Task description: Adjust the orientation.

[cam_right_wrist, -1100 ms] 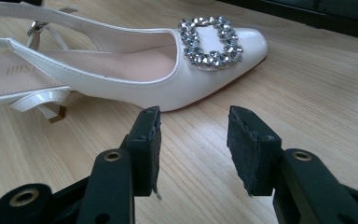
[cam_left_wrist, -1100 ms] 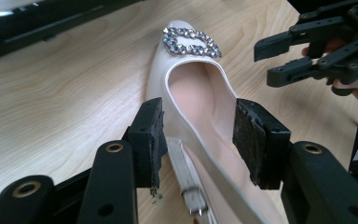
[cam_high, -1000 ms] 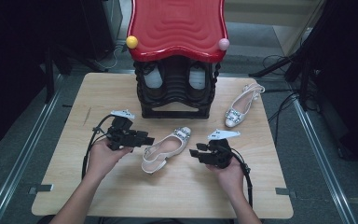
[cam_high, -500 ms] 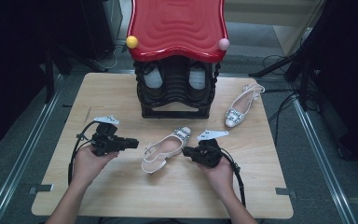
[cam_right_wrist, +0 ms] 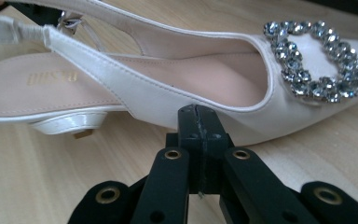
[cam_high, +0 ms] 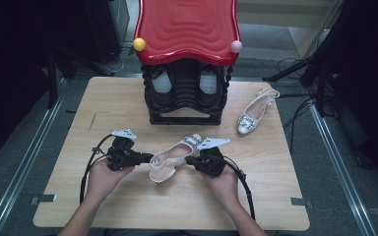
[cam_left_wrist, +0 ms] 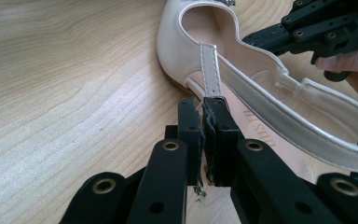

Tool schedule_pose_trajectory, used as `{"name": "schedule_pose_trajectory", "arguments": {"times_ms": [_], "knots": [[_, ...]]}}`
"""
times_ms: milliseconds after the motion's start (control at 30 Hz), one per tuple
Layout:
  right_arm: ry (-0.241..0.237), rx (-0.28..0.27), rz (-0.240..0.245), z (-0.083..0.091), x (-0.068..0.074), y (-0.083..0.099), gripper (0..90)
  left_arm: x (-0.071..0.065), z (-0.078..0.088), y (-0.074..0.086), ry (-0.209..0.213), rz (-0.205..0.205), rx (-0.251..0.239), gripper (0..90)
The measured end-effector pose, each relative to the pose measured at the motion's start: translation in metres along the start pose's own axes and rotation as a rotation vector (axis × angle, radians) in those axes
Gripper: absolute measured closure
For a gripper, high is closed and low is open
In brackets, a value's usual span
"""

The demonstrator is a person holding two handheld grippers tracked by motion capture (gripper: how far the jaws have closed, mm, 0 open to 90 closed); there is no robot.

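A white slingback shoe (cam_high: 172, 157) with a rhinestone buckle (cam_right_wrist: 317, 60) lies on its sole at the middle of the wooden table (cam_high: 128, 108). My left gripper (cam_high: 150, 158) comes at it from the left. Its jaws have just been closing and stand together, tips (cam_left_wrist: 201, 105) against the shoe's side (cam_left_wrist: 186, 51) at the foot of the strap, with nothing seen between them. My right gripper (cam_high: 187, 160) comes from the right. Its jaws have just closed too, and its tips (cam_right_wrist: 198, 112) meet the shoe's side wall (cam_right_wrist: 168, 74), gripping nothing.
A black shoe rack (cam_high: 187, 98) with a red wavy top (cam_high: 187, 29) stands at the table's far edge, with shoes inside it. The matching white shoe (cam_high: 251, 115) lies to the right of the rack. Cables trail from both grippers toward the near edge.
Both grippers have closed their jaws. The left gripper drew back to the left and a little toward me. The right one slid left up to the shoe. The shoe has not moved.
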State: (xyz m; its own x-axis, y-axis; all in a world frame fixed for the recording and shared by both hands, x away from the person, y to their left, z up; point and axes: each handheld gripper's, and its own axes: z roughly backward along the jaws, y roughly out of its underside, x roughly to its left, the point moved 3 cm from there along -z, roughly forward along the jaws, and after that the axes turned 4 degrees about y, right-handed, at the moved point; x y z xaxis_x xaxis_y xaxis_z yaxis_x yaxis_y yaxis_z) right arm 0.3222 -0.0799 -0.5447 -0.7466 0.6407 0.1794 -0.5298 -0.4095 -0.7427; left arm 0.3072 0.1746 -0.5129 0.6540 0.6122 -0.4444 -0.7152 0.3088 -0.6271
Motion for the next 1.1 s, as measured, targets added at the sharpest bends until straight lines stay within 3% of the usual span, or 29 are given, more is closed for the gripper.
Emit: {"name": "schedule_pose_trajectory", "arguments": {"times_ms": [133, 233, 400, 633, 1100], "knots": [[0.031, -0.035, 0.025, -0.005, 0.002, 0.002, 90.0, -0.003, -0.001, 0.000, -0.008, -0.004, -0.006, 86.8], [-0.008, -0.036, -0.025, -0.005, -0.001, 0.003, 90.0, -0.002, -0.002, 0.001, -0.008, 0.001, -0.002, 87.2], [-0.025, 0.003, -0.069, -0.001, -0.002, 0.003, 90.0, 0.000, -0.008, 0.005, -0.031, -0.001, 0.050, 86.9], [-0.022, 0.050, -0.068, -0.002, 0.002, 0.009, 90.0, -0.003, -0.015, 0.005, -0.022, -0.006, 0.070, 87.0], [-0.001, 0.018, -0.039, -0.007, 0.001, 0.009, 90.0, -0.007, -0.018, 0.009, -0.005, 0.014, 0.051, 88.1]]}}
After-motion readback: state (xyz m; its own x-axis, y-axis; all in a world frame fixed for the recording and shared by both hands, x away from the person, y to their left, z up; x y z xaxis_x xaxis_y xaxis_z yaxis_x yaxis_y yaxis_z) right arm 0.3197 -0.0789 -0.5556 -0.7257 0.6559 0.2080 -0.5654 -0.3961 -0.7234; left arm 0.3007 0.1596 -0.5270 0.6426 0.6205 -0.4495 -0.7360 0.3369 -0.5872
